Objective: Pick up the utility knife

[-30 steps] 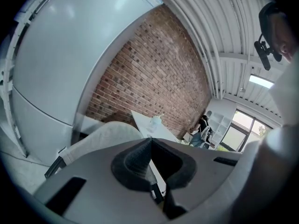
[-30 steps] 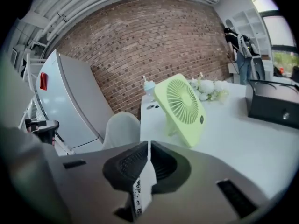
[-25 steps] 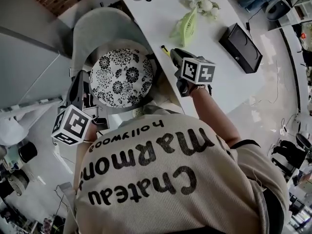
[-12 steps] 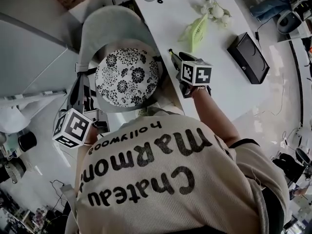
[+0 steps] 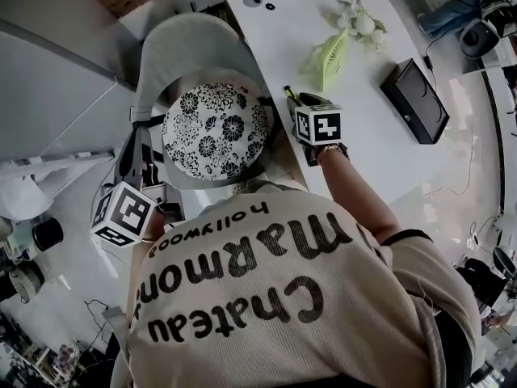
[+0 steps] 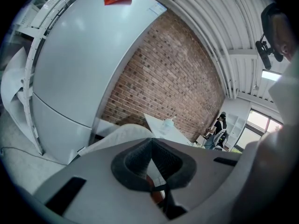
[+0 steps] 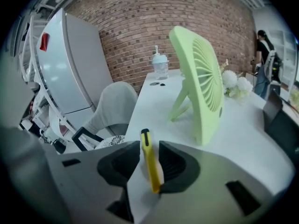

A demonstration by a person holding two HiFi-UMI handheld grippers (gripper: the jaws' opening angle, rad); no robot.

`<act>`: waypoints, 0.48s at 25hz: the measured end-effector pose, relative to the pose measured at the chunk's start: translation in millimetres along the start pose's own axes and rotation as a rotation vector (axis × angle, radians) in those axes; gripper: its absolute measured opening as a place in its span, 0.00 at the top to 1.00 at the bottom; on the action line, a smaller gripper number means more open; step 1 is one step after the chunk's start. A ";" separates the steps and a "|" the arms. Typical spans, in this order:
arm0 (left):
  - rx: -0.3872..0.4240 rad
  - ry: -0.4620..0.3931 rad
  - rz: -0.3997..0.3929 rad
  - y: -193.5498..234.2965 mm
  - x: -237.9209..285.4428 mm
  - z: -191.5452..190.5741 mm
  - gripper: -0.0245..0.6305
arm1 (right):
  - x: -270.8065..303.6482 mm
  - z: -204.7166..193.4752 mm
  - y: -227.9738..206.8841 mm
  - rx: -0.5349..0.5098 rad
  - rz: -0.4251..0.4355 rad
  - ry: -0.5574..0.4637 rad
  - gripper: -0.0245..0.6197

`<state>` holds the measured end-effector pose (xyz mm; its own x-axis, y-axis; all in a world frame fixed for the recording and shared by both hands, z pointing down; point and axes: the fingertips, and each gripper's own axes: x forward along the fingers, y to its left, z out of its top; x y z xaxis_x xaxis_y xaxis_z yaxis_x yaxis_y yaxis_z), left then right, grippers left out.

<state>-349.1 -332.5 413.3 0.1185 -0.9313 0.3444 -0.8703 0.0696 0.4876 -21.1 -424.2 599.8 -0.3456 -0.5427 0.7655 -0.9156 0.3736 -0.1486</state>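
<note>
I see a white table (image 5: 380, 148) carrying a green fan (image 5: 327, 55). White flowers (image 5: 361, 23) lie just behind the fan, a black box (image 5: 414, 101) to its right, and a utility knife (image 7: 148, 162) at its near left.

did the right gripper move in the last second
Yes. The right gripper shifted left, away from the black box, over the knife; its jaws are closing with the knife between them.

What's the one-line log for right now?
right tool: jaws closing around utility knife, not pinched yet | utility knife: on white table | left tool: shut, empty
</note>
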 end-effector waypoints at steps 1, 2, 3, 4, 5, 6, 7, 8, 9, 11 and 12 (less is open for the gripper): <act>-0.002 0.001 -0.001 0.3 0.4 0.0 0.96 | 0.3 -0.2 -0.2 -0.021 -0.013 0.006 0.77; -0.004 0.001 -0.001 0.8 0.6 0.1 0.96 | 0.5 -0.3 -0.2 -0.042 -0.025 0.012 0.78; -0.006 0.002 -0.002 1.3 0.7 0.0 0.96 | 0.7 -0.5 0.0 -0.061 -0.035 0.018 0.79; -0.008 0.002 -0.003 1.8 0.6 -0.2 0.96 | 0.8 -0.6 0.4 -0.075 -0.043 0.024 0.79; -0.009 0.002 -0.004 2.4 0.5 -0.5 0.96 | 0.8 -0.6 0.8 -0.081 -0.047 0.027 0.79; -0.011 0.002 -0.005 2.8 0.3 -0.6 0.96 | 0.8 -0.5 1.2 -0.082 -0.050 0.029 0.79; -0.013 0.002 -0.007 3.0 0.2 -0.8 0.96 | 0.6 -0.2 1.3 -0.079 -0.052 0.030 0.79; -0.014 0.002 -0.009 2.9 0.1 -0.9 0.96 | 0.4 0.1 1.3 -0.075 -0.053 0.031 0.80; -0.015 0.003 -0.010 2.7 -0.1 -1.1 0.96 | 0.0 0.2 1.0 -0.071 -0.054 0.034 0.80; -0.017 0.004 -0.013 2.8 -1.0 -1.6 0.96 | -0.7 -0.3 0.3 -0.061 -0.058 0.040 0.81; -0.018 0.004 -0.014 3.3 -1.6 -1.8 0.96 | -1.0 -0.7 0.0 -0.054 -0.061 0.042 0.81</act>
<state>-351.3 -330.2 415.8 0.1323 -0.9307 0.3410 -0.8598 0.0634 0.5067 -20.6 -423.1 599.5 -0.2796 -0.5338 0.7980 -0.9218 0.3816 -0.0677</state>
